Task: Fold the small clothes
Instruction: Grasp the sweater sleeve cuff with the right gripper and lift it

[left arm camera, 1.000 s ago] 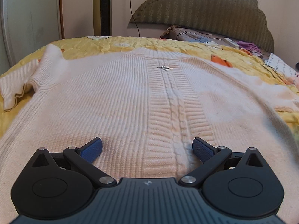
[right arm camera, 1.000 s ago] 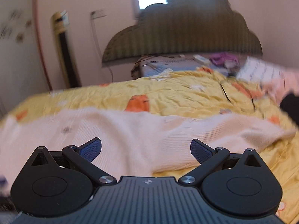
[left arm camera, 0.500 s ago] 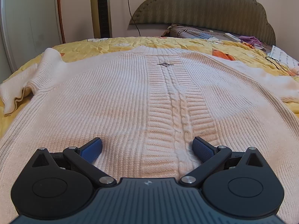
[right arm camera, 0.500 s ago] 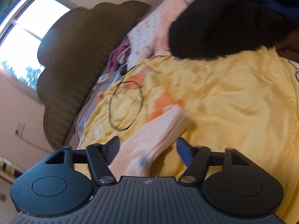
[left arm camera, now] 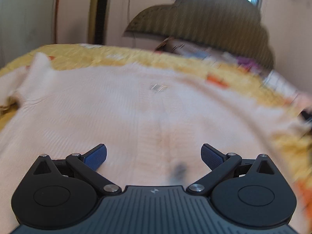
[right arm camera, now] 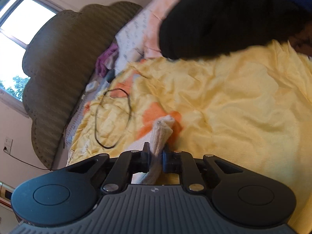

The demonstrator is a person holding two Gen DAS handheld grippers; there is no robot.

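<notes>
Left wrist view: frame is motion-blurred now, it was sharp half a second back, so the left gripper point(left arm camera: 154, 154) is on the move. Jaws spread wide, nothing between them, same as before. Sweater point(left arm camera: 120, 113) lies flat on the yellow quilt point(left arm camera: 81, 56), directly ahead of and under the fingers, body spread out. Its left sleeve point(left arm camera: 37, 72) sits far forward-left of the gripper. A small metal clasp point(left arm camera: 159, 87) shows dead ahead, mid-chest. Headboard point(left arm camera: 204, 19) is beyond it. Count here: one sweater, one sleeve in view, one clasp, one empty gripper.

Right wrist view: the big change. Half a second ago the jaws straddled the sleeve end with a gap; now the right gripper point(right arm camera: 156, 156) is clamped on the right cuff point(right arm camera: 162, 130), pads tight on both sides, the knit sticking out forward past the tips. Camera is rolled hard. My read: grasp done, next step is carrying this sleeve across the body for the first fold; the left is likely repositioning to pin or grab.

Count here: one cuff held, one black cable loop point(right arm camera: 112, 117) forward-left, one dark garment point(right arm camera: 224, 19) far forward-right, a pile of pink and purple clothes (number unclear).
</notes>
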